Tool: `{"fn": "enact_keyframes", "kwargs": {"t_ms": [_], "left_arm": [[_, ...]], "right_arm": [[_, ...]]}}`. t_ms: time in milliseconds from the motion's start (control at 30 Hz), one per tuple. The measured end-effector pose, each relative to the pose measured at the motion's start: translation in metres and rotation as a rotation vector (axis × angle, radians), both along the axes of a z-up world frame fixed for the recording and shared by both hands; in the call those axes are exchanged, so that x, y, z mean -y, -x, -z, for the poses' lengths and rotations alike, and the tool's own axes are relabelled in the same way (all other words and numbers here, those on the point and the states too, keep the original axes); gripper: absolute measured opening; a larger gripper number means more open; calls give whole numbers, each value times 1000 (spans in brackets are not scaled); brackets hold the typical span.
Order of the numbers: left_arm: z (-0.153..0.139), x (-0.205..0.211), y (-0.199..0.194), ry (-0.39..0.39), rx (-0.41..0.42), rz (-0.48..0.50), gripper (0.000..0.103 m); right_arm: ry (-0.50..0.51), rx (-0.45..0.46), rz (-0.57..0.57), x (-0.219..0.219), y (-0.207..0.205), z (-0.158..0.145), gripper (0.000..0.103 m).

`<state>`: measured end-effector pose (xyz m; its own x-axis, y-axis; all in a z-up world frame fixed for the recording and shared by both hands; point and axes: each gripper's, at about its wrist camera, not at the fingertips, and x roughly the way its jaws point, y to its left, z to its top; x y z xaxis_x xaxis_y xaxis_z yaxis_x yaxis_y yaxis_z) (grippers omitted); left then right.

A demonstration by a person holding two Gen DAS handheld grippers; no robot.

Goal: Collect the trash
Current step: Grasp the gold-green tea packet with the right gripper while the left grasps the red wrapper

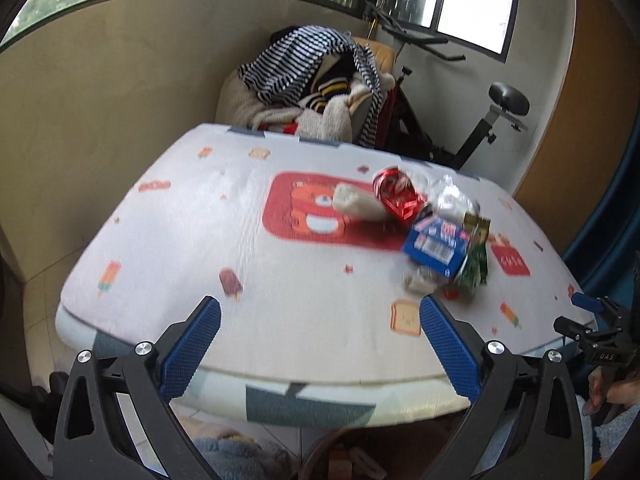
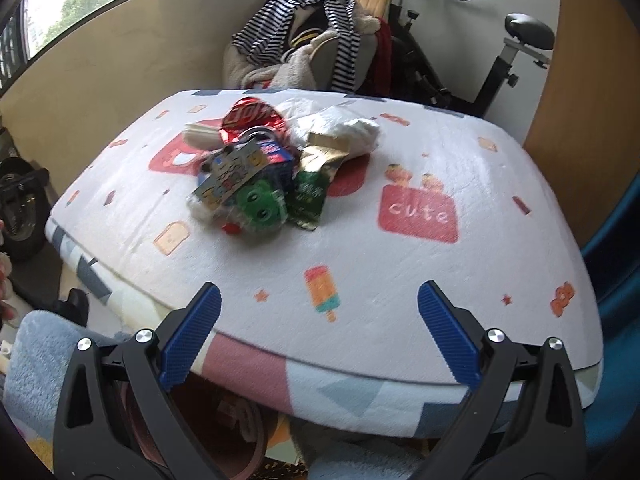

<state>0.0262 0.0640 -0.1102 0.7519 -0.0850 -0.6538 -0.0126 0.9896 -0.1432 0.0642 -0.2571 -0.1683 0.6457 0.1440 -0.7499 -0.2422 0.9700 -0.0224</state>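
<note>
A soft white mat (image 2: 400, 264) with printed ice-cream pictures carries a pile of trash (image 2: 256, 168): a crushed shiny red can (image 1: 396, 196), a blue carton (image 1: 434, 246), a green foil packet (image 2: 306, 196) and crumpled clear plastic (image 2: 340, 128). The left gripper (image 1: 320, 344) and the right gripper (image 2: 320, 336) both hold their ribbed blue fingers wide apart, empty, with the pile well ahead of them.

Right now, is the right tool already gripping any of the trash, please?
No, the right tool hangs open over the table's near edge, apart from the trash pile.
</note>
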Motion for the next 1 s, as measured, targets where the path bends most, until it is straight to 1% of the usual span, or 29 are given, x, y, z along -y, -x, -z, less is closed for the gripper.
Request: {"fn": "enact_keyframes", "kwargs": {"t_ms": [133, 267, 367, 467, 567, 700, 767, 833, 867, 933, 1000], "left_arm": [[-10, -1, -12, -25, 10, -7, 97], [-14, -3, -25, -27, 7, -12, 97], [-12, -4, -33, -41, -3, -18, 97], [-9, -4, -44, -47, -11, -17, 97], [-6, -5, -52, -48, 2, -10, 97], [1, -7, -67, -29, -11, 9, 97], [6, -7, -76, -11, -20, 17, 97], [9, -7, -84, 1, -24, 23, 97], [10, -6, -87, 5, -24, 25, 97], [11, -6, -95, 18, -28, 29, 97], [13, -6, -102, 36, -29, 35, 97]], "right_arm": [[18, -9, 10, 2, -9, -1, 97], [15, -24, 2, 7, -20, 1, 97], [2, -46, 4, 11, -30, 3, 97], [-12, -35, 9, 15, -41, 4, 97], [-18, -23, 28, 18, -57, 7, 97], [-79, -18, 34, 23, -85, 9, 96], [-116, -25, 38, 24, -99, 12, 94], [-168, -39, 36, 23, -117, 18, 88], [-178, -42, 33, 23, -122, 18, 87], [-223, -65, 21, 20, -136, 24, 78], [-260, -97, 15, 16, -152, 34, 74]]}}
